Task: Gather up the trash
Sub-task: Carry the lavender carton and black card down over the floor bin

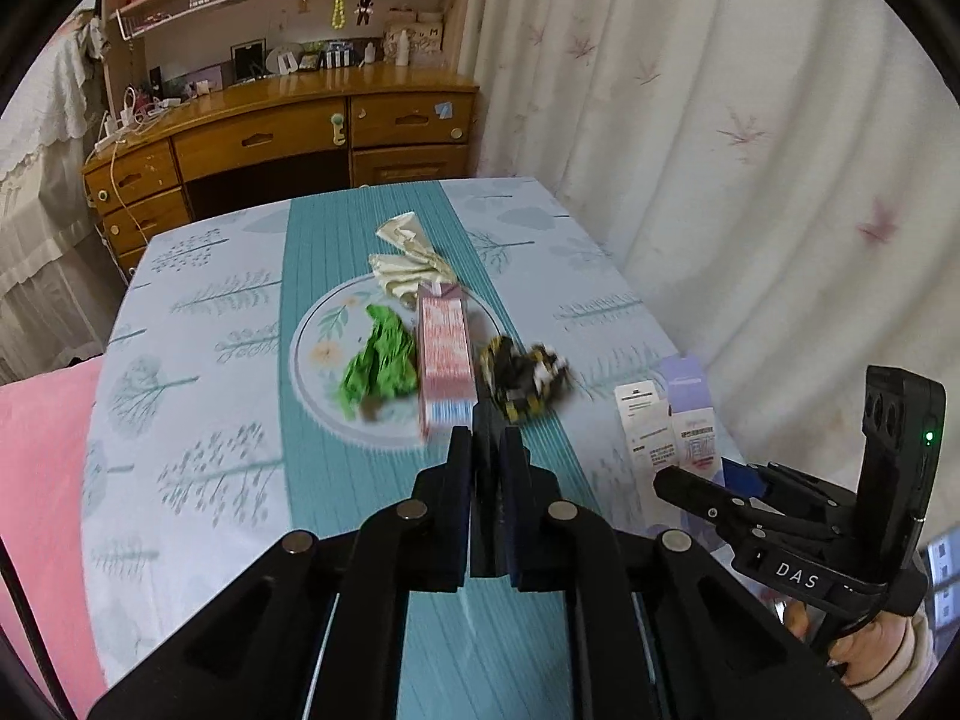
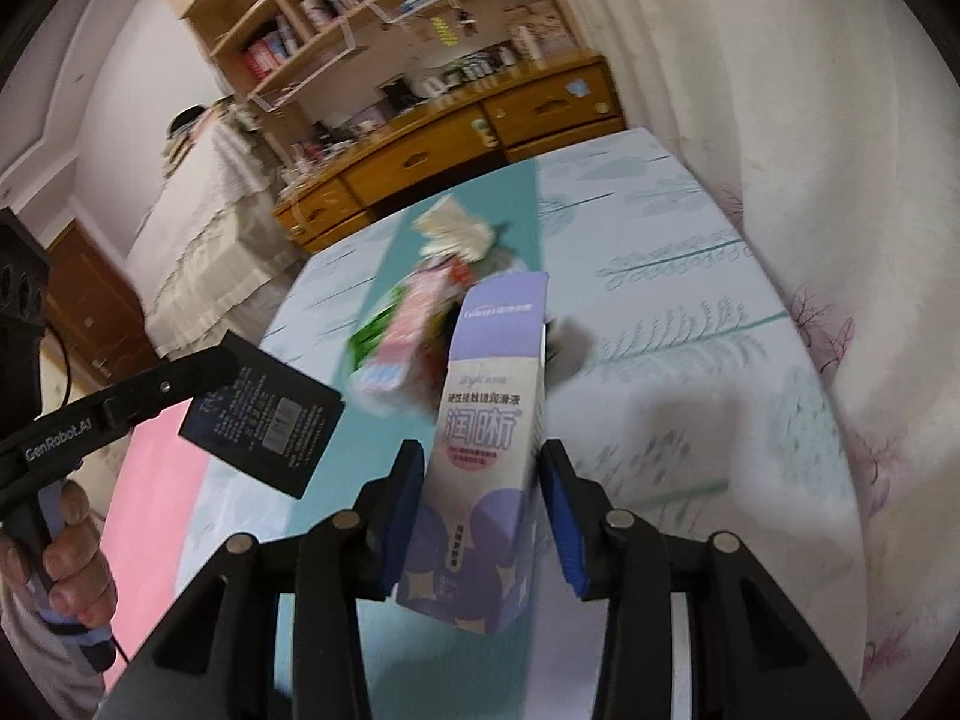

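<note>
My left gripper [image 1: 486, 435] is shut on a thin dark blue packet [image 2: 264, 420], which shows edge-on between its fingers in the left wrist view. My right gripper [image 2: 480, 450] is shut on a purple and white carton [image 2: 492, 420], lifted off the table at the right [image 1: 690, 414]. On the table lies a flowered plate [image 1: 312, 354] with a crumpled green wrapper [image 1: 381, 360] and a pink carton [image 1: 444, 360] on it. A cream crumpled paper [image 1: 408, 258] lies behind the plate. A black and yellow crumpled wrapper [image 1: 522, 372] lies just right of the pink carton.
The table wears a pale cloth with tree prints and a teal stripe [image 1: 336, 240]. A curtain [image 1: 750, 150] hangs close along its right side. A wooden desk with drawers [image 1: 270, 138] and bookshelves stands beyond the far edge. Pink fabric [image 1: 42, 480] lies at the left.
</note>
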Action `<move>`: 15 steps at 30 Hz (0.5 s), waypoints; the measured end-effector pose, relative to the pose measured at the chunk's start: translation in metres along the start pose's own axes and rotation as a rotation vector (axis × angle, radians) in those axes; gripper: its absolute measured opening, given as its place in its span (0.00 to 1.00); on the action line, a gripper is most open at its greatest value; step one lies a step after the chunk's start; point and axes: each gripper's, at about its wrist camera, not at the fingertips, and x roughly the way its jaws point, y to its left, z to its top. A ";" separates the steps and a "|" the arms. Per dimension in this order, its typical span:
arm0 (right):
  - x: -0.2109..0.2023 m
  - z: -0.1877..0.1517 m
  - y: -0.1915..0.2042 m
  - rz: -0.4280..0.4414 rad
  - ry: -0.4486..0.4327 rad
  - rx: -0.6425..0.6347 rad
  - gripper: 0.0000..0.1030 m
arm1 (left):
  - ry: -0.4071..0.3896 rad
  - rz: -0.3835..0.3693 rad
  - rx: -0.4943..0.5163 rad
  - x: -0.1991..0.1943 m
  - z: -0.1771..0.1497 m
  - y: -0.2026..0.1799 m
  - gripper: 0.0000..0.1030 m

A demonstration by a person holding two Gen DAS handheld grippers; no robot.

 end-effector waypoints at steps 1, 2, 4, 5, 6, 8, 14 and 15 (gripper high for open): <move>-0.007 -0.008 0.008 0.015 0.006 -0.013 0.39 | -0.001 0.000 0.002 -0.011 -0.009 0.000 0.07; -0.014 -0.016 0.015 0.028 0.009 -0.025 0.39 | -0.002 -0.002 0.002 -0.023 -0.020 0.000 0.07; -0.026 -0.033 0.028 0.055 0.019 -0.047 0.39 | -0.003 -0.005 0.003 -0.042 -0.041 0.000 0.07; -0.030 -0.040 0.033 0.064 0.023 -0.055 0.39 | -0.004 -0.007 0.002 -0.050 -0.052 0.001 0.07; -0.036 -0.050 0.040 0.078 0.029 -0.068 0.39 | -0.003 -0.009 0.003 -0.059 -0.063 0.001 0.07; -0.046 -0.070 0.052 0.097 0.036 -0.091 0.39 | 0.001 -0.020 0.008 -0.074 -0.087 0.000 0.07; -0.065 -0.139 0.091 0.111 0.074 -0.229 0.39 | 0.002 -0.051 0.016 -0.110 -0.168 0.000 0.07; -0.067 -0.153 0.095 0.112 0.086 -0.254 0.39 | -0.003 -0.053 0.017 -0.113 -0.179 0.000 0.07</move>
